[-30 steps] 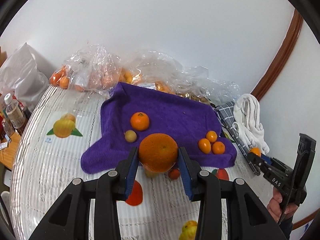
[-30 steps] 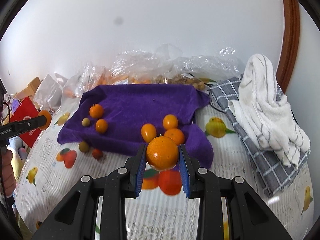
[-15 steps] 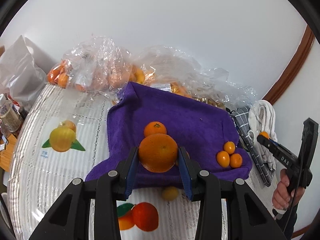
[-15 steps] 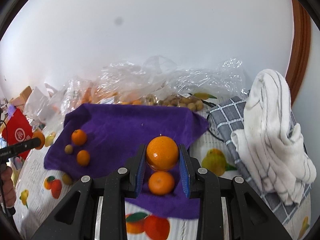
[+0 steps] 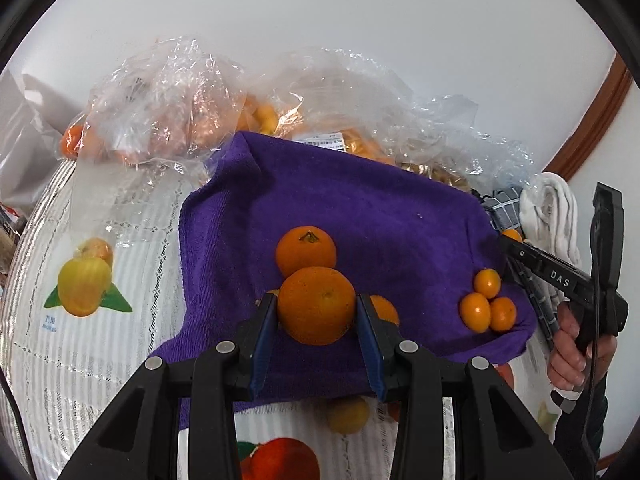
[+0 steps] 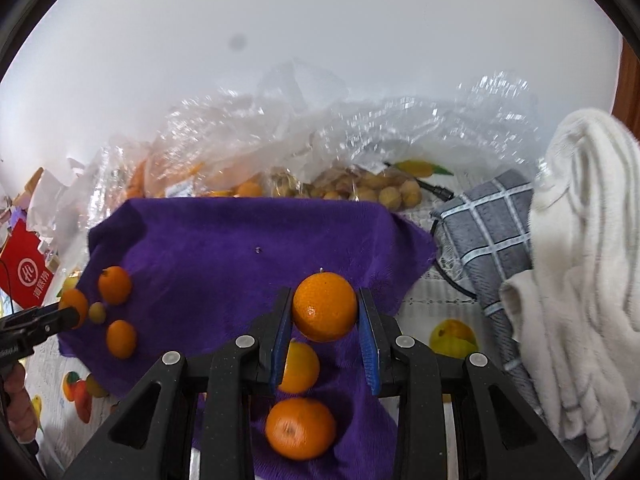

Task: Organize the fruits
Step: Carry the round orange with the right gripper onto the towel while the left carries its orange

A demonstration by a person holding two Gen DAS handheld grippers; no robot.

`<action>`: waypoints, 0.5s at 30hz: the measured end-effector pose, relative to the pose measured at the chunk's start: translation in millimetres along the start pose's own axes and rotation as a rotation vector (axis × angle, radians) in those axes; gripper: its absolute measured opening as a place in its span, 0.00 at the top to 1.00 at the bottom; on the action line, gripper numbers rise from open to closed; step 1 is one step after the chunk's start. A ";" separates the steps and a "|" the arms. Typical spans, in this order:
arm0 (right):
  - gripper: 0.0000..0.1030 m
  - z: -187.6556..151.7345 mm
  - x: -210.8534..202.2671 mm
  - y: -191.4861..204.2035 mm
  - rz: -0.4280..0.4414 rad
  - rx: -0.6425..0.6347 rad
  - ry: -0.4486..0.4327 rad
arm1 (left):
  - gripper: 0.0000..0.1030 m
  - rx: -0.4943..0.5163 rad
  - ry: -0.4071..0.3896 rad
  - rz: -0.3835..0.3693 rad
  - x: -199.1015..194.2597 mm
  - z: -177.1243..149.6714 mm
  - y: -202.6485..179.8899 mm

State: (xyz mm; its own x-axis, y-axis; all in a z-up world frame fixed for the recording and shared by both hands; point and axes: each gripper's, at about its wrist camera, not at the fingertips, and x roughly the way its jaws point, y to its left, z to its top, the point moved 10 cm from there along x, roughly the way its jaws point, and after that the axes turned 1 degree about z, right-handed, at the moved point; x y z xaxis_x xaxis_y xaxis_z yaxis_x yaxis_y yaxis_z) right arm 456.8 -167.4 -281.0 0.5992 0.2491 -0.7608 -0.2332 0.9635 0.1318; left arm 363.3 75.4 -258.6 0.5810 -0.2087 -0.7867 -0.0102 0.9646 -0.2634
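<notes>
My left gripper (image 5: 316,312) is shut on an orange (image 5: 316,304) and holds it above the near left part of the purple towel (image 5: 360,208). A tangerine (image 5: 306,250) lies on the towel just beyond it, and three small oranges (image 5: 486,304) lie at the towel's right. My right gripper (image 6: 325,312) is shut on another orange (image 6: 325,306) above the towel's (image 6: 240,240) near right part. Two oranges (image 6: 300,432) lie under it. My left gripper also shows at the left edge of the right wrist view (image 6: 60,316).
Clear plastic bags of fruit (image 5: 168,112) lie behind the towel by the wall. A white towel (image 6: 584,264) on a grey checked cloth (image 6: 488,232) lies to the right. A small yellow fruit (image 5: 348,414) lies on the printed tablecloth (image 5: 80,352) before the purple towel.
Both grippers moved forward over the purple towel, each still holding its orange. The oranges on the towel now appear closer and lower in both views.
</notes>
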 end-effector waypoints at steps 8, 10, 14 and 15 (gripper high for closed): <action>0.70 -1.0 30.1 -3.5 -0.008 0.021 0.060 | 0.64 0.030 0.021 0.011 12.9 -3.1 -4.6; 0.70 -3.1 34.1 -3.7 -0.007 0.022 0.067 | 0.64 0.045 0.015 0.023 13.5 -2.4 -4.8; 0.70 -6.7 40.5 -1.8 -0.010 0.019 0.082 | 0.64 0.075 0.017 0.047 15.6 -1.5 -7.0; 0.70 -7.5 42.5 -0.4 -0.012 0.017 0.089 | 0.64 0.075 0.016 0.044 16.0 -1.0 -7.1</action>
State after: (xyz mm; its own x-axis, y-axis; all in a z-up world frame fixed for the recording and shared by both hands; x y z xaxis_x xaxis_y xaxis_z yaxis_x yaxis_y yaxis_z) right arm 476.6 -157.9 -318.2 0.5309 0.2287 -0.8160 -0.2129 0.9680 0.1328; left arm 371.9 65.0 -269.8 0.5681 -0.1675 -0.8057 0.0254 0.9822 -0.1863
